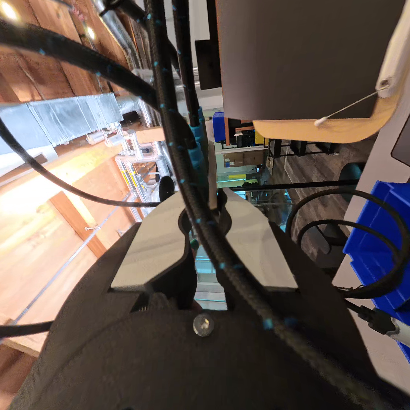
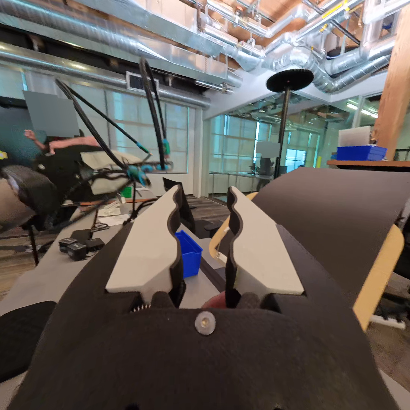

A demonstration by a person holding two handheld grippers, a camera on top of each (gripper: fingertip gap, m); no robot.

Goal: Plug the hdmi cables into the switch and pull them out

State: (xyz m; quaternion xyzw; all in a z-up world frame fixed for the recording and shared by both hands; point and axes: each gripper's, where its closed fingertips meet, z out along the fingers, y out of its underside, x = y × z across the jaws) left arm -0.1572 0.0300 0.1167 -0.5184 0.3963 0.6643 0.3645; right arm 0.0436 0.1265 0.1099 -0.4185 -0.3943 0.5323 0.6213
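Black braided HDMI cables point(image 1: 200, 213) with teal-wrapped ends bunch between left claw point(image 1: 203, 197).

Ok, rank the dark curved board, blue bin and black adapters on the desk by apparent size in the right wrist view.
1. Dark board
2. Blue bin
3. Black adapters, each one

The bin sits nearer the camera than the adapters, so the true order of those two is unsure.

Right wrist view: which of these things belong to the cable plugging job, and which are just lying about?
Job: HDMI cables, teal plugs, switch in the jaws of the left gripper, open right gripper.
Lying about: blue bin, small black boxes, papers, floor lamp.
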